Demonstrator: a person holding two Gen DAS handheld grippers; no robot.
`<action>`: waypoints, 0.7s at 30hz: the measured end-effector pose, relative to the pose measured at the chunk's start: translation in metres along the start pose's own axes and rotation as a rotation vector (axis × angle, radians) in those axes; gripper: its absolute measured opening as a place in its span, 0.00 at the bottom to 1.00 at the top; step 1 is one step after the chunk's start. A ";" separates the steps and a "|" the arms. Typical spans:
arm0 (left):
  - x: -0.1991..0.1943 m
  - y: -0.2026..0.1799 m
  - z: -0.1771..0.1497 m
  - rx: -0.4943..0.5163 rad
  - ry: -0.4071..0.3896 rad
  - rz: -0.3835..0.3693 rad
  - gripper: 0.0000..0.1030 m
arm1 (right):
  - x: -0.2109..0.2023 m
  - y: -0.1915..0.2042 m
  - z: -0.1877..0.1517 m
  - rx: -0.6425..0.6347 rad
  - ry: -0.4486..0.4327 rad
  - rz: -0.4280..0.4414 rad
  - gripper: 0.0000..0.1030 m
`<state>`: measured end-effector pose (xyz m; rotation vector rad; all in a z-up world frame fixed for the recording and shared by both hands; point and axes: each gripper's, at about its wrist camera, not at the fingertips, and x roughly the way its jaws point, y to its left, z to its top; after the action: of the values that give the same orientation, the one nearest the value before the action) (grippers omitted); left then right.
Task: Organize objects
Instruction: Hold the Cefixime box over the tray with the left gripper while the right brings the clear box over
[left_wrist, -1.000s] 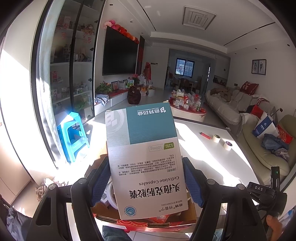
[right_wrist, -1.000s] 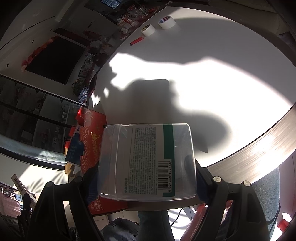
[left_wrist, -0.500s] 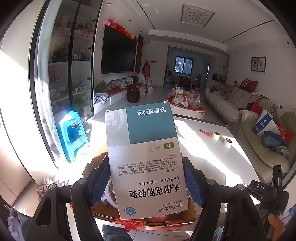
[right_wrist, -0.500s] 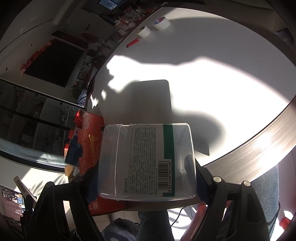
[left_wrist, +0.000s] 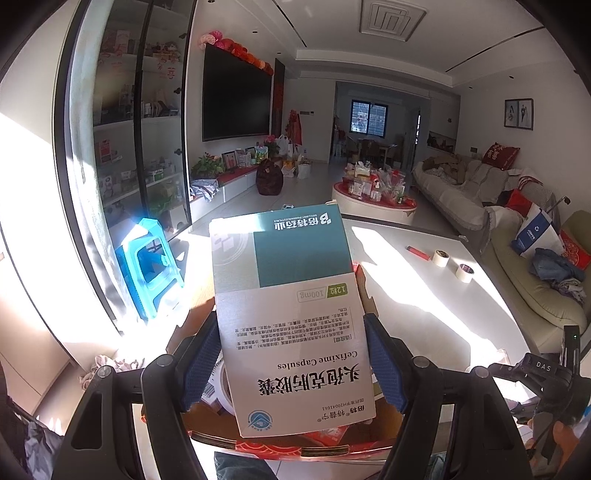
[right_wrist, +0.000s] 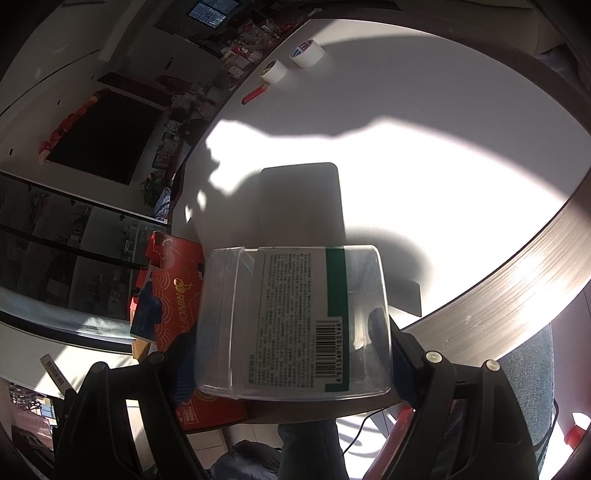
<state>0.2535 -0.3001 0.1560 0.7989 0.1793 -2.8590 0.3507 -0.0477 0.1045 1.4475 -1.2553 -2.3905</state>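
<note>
Although the white tabletop takes up most of the right wrist view, the red carton at its near left edge is taken as the landmark. Above that carton, on its right side, a clear plastic box with a printed label is held in the right gripper, whose jaws are set wide against its two side walls. Thin, smooth walls are judged to be slippery and somewhat flexible, so a hold low on the flat sides, near the corners, is advised. Over the same carton a medicine box of printed card is gripped by the left gripper, its blue pads pressed on the long edges near the lower half. It is judged light and easily crushed; a gentle hold across the narrow edges suits it. Well beyond the carton, two tape rolls and a red marker are seen.
</note>
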 end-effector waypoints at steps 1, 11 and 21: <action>0.002 0.001 0.001 0.001 0.002 0.005 0.77 | -0.002 -0.001 0.000 0.003 -0.005 0.002 0.80; 0.021 -0.008 0.008 0.050 0.039 0.045 0.77 | -0.011 -0.014 0.010 0.036 -0.032 0.012 0.80; 0.032 -0.021 0.014 0.097 0.062 0.058 0.77 | -0.015 -0.018 0.017 0.049 -0.050 0.028 0.80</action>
<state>0.2157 -0.2860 0.1527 0.8969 0.0254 -2.8082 0.3518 -0.0187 0.1067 1.3810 -1.3460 -2.4083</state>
